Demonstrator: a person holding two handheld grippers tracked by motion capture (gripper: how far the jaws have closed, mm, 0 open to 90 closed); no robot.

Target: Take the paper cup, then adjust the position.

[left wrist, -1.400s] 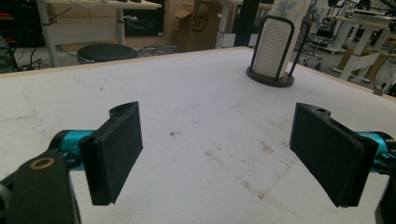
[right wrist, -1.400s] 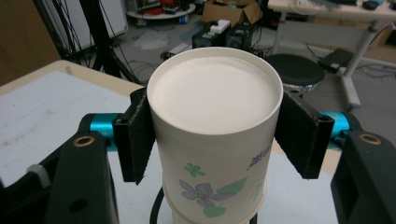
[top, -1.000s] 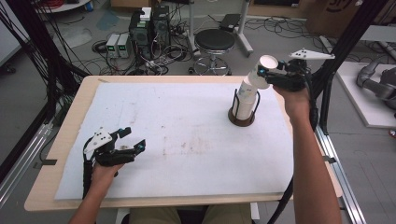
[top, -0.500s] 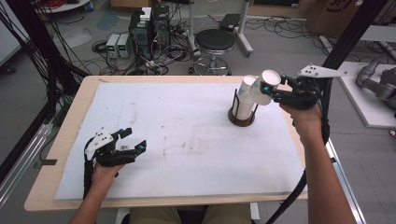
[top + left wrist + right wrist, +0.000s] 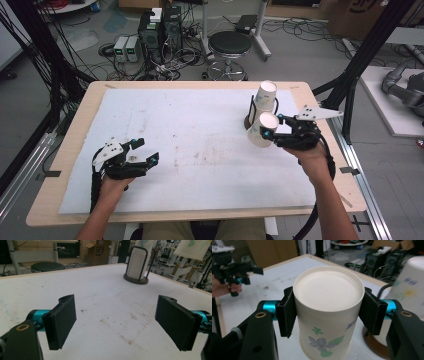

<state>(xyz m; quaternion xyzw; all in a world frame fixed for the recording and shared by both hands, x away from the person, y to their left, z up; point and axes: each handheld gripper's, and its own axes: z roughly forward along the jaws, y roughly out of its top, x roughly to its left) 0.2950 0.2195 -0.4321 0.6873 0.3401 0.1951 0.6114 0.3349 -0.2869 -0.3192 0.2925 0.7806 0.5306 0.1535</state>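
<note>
High view showed the right gripper [image 5: 271,133] clamped on a paper cup [image 5: 261,130] at four o'clock of the cup stack [image 5: 263,100], so one cup seemed drawn and not yet set down. At eight o'clock, the left gripper [image 5: 145,152] sat apart, empty.

text: "SF" | on: cardboard box [image 5: 98,251] | rest: unreadable

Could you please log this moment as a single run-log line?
right gripper: shut on paper cup, held above table | left gripper: open, idle | cup stack: in holder
</note>
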